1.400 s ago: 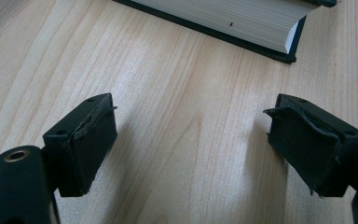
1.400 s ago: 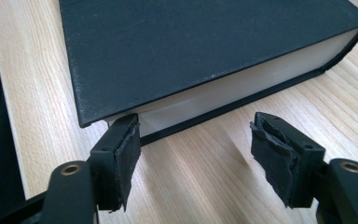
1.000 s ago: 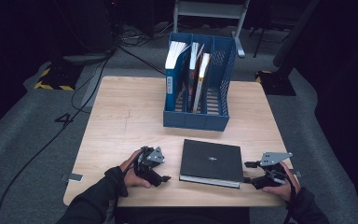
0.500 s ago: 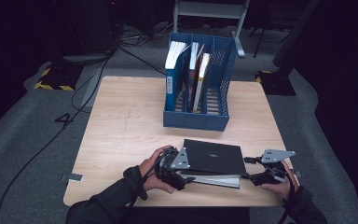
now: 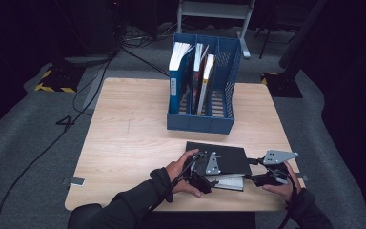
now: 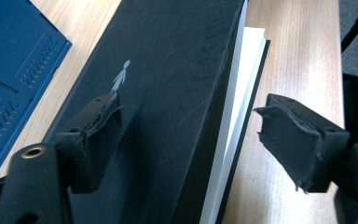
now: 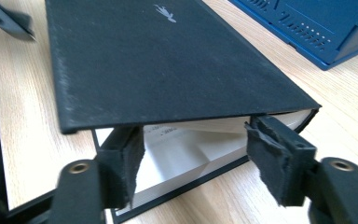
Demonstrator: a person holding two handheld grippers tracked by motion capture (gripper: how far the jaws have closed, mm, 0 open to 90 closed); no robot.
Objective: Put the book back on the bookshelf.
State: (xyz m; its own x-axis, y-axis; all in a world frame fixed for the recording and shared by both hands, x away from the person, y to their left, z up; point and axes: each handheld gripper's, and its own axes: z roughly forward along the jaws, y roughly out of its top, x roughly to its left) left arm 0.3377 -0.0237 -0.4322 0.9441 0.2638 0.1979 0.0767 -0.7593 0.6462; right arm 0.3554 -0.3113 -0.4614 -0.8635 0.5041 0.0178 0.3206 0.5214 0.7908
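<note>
A black hardcover book lies near the front edge of the table. Its cover is raised off the white pages. My left gripper is at the book's left end. In the left gripper view the left gripper is open, with the cover and page edge between its jaws, untouched by the pads. My right gripper is at the right end. In the right gripper view the right gripper is open under the lifted cover. Its jaws have just been closing, with the pages' edge between them.
A blue file rack with several upright books stands behind the black book, also seen as the blue wall and the blue corner. Bare wood lies left of the book. Cables run over the grey floor at the left.
My left gripper moved right from the bare table onto the book's left end. The cover has lifted there and white pages now show. The right gripper stayed at the right end.
</note>
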